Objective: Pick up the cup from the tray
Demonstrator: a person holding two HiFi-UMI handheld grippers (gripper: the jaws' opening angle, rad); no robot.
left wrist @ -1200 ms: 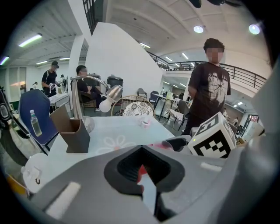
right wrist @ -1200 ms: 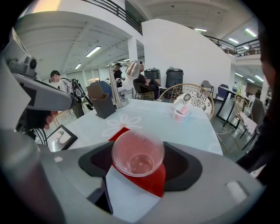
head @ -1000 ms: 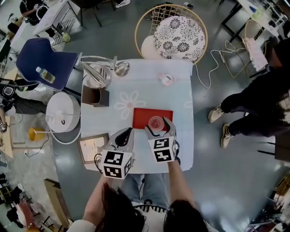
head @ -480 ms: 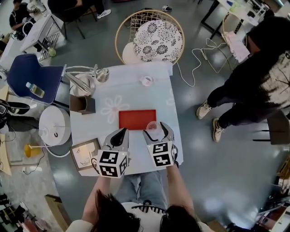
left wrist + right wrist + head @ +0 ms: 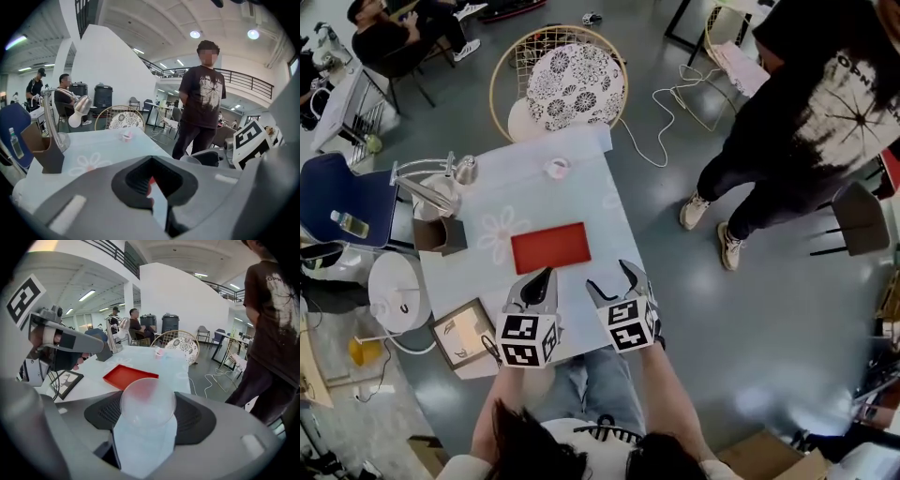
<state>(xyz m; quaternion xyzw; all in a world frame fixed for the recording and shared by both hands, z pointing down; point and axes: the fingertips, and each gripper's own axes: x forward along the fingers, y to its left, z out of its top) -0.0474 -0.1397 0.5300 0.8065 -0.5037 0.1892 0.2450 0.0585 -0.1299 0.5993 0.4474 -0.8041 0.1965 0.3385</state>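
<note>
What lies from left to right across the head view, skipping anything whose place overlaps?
From the left: blue chair → brown box → red tray → standing person.

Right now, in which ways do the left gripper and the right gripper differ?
The left gripper's jaws are together and empty; the right gripper's jaws stand apart, closed on a clear cup. In the head view the left gripper points at the red tray's near edge, while the right gripper sits beside the tray's right corner. Both point forward, side by side.
</note>
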